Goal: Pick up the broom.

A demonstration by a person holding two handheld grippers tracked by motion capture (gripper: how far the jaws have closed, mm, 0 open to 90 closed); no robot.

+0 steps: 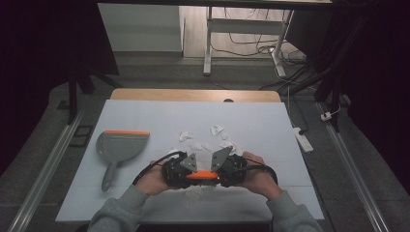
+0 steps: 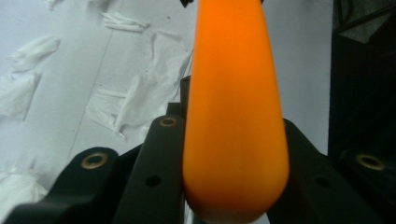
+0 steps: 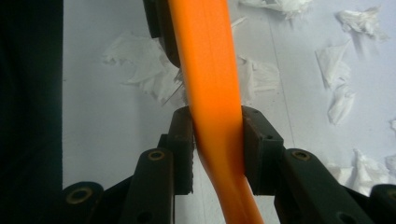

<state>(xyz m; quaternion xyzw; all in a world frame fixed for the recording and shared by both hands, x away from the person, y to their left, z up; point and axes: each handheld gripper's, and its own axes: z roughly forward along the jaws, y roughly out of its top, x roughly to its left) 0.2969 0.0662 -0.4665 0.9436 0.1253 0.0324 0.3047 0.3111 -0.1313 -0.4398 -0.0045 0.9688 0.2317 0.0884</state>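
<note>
One orange brush (image 1: 200,175) sits low centre, pinched by both the left gripper (image 1: 193,177) and right gripper (image 1: 216,177); one grey dustpan (image 1: 118,146) lies left, several paper scraps (image 1: 216,130) above.

dustpan (image 1: 120,145) left | paper scraps (image 1: 216,130) mid-table | white table (image 1: 159,116)

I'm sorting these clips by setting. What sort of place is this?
Probably a lab or workshop set up for recording, not a home: a white table with side rails, a bare desk frame behind it, and loose cables with a power strip on the floor.
</note>
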